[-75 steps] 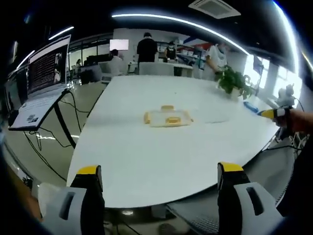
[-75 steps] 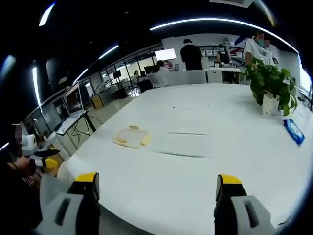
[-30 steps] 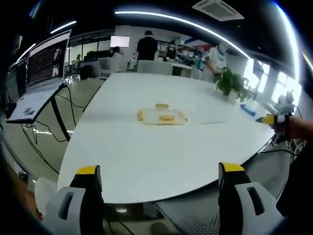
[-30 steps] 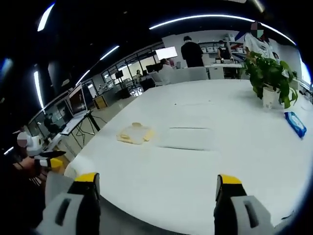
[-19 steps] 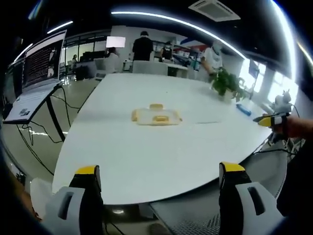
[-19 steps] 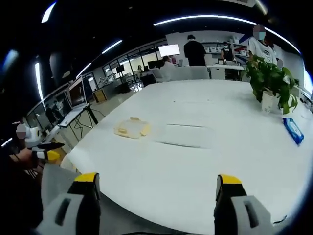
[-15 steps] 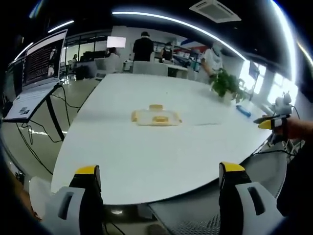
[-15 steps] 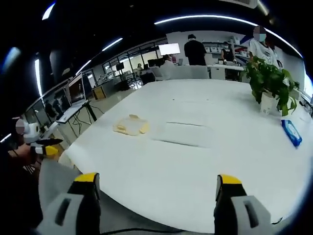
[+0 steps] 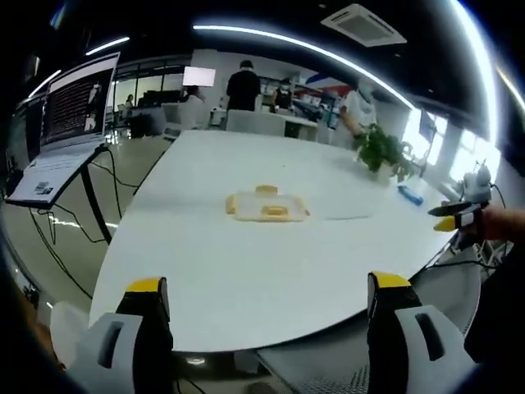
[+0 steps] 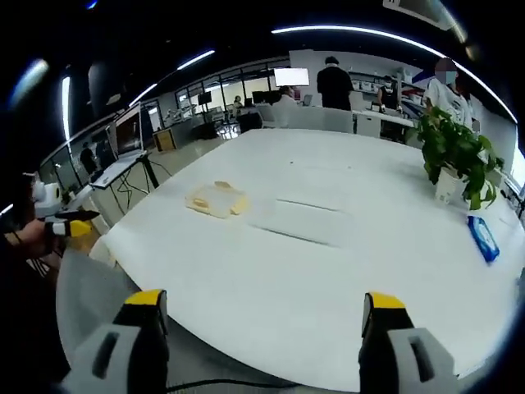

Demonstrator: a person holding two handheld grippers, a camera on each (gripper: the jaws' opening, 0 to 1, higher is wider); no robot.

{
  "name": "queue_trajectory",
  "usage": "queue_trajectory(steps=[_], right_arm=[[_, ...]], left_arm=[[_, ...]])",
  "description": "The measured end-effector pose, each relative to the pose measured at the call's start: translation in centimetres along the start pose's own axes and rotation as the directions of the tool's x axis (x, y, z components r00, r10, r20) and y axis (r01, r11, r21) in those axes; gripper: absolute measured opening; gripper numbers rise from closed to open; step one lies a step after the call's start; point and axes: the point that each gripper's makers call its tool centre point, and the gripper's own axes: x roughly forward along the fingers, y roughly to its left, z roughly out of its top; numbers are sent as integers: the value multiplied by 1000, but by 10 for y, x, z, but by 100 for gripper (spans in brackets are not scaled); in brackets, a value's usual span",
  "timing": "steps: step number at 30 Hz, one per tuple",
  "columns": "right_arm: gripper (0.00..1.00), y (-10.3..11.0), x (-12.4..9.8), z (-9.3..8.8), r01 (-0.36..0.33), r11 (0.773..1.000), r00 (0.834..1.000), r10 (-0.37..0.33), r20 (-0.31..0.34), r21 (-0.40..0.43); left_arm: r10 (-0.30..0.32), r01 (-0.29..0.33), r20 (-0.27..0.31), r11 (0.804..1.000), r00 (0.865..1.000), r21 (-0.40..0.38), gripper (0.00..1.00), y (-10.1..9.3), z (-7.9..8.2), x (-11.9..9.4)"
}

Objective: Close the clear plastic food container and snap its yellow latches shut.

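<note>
Clear container [image 9: 267,205] with yellow latches [image 9: 274,212] lying flat on the white table [image 9: 246,271], well in from the near edge, too small to tell lid seated or not. Left gripper [image 9: 267,300] spread wide, holding nothing, short of that edge. Right gripper [image 10: 261,316] likewise spread and bare. Potted plant [image 10: 453,160] near the far right edge.

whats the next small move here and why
Probably bring both grippers forward over the table toward the container. Both the left gripper and right gripper are open, holding nothing, and well short of it, near the table edge, so no latch can be pressed yet.
</note>
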Motion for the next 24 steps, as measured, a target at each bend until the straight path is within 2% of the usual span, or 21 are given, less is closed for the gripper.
queue_trajectory(steps=[6, 9, 17, 20, 24], right_arm=[[100, 3, 7, 4, 4, 1000, 1000, -4, -2, -6], [100, 4, 10, 5, 23, 996, 999, -25, -24, -84], [100, 15, 24, 15, 11, 996, 1000, -13, -17, -87], [100, 14, 29, 16, 28, 993, 999, -32, -33, -118], [100, 16, 38, 19, 35, 994, 999, -39, -35, -108]], left_arm=[[-2, 2, 5, 1000, 1000, 9, 99, 5, 1, 1], [-3, 3, -1, 1000, 1000, 11, 99, 8, 0, 3], [-9, 9, -9, 1000, 1000, 27, 99, 18, -1, 11], [-14, 14, -16, 999, 1000, 40, 99, 23, -2, 16], [-14, 15, -30, 999, 999, 32, 99, 32, -6, 23]])
